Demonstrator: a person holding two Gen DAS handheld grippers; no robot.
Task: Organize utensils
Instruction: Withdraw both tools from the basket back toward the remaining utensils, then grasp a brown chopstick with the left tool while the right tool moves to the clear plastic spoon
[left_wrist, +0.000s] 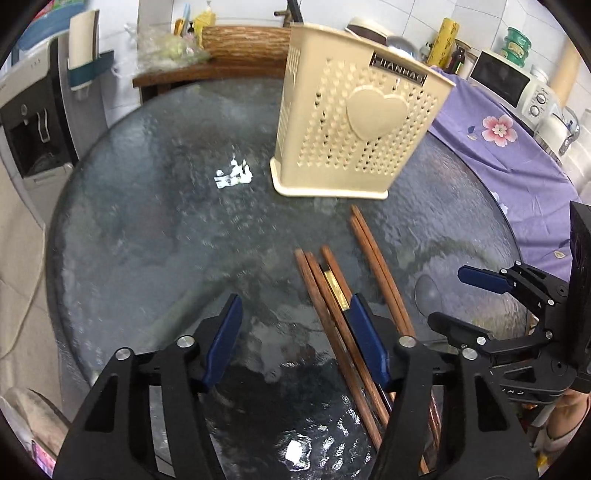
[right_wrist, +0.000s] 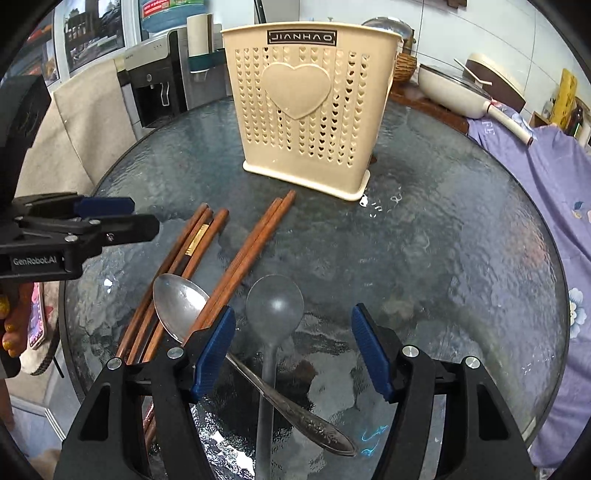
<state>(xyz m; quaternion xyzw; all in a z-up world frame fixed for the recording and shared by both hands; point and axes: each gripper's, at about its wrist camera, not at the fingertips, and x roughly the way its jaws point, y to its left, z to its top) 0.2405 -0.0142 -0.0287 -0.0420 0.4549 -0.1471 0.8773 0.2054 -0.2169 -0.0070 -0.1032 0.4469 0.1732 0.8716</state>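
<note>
A cream perforated utensil holder (left_wrist: 351, 129) (right_wrist: 303, 110) with a heart on its front stands upright on the round glass table (left_wrist: 166, 221) (right_wrist: 443, 258). Several brown wooden chopsticks (left_wrist: 325, 291) (right_wrist: 199, 240) lie in front of it, with one pair (left_wrist: 373, 254) (right_wrist: 255, 240) set apart. My left gripper (left_wrist: 295, 314) (right_wrist: 110, 218) is open over the table; the chopsticks run under its right finger. My right gripper (right_wrist: 291, 317) (left_wrist: 461, 295) is open above a clear plastic spoon (right_wrist: 275, 299), whose bowl lies between the fingers. A metal spoon (right_wrist: 177, 306) rests across the chopsticks by its left finger.
A purple flowered cloth (left_wrist: 498, 147) (right_wrist: 561, 192) covers the surface right of the table. A microwave (left_wrist: 509, 79), a water dispenser (left_wrist: 33, 122) (right_wrist: 155, 85), a wooden bench (left_wrist: 240, 48) and a cream pan (right_wrist: 454, 90) ring the far side. A hand (right_wrist: 11, 325) holds the left gripper.
</note>
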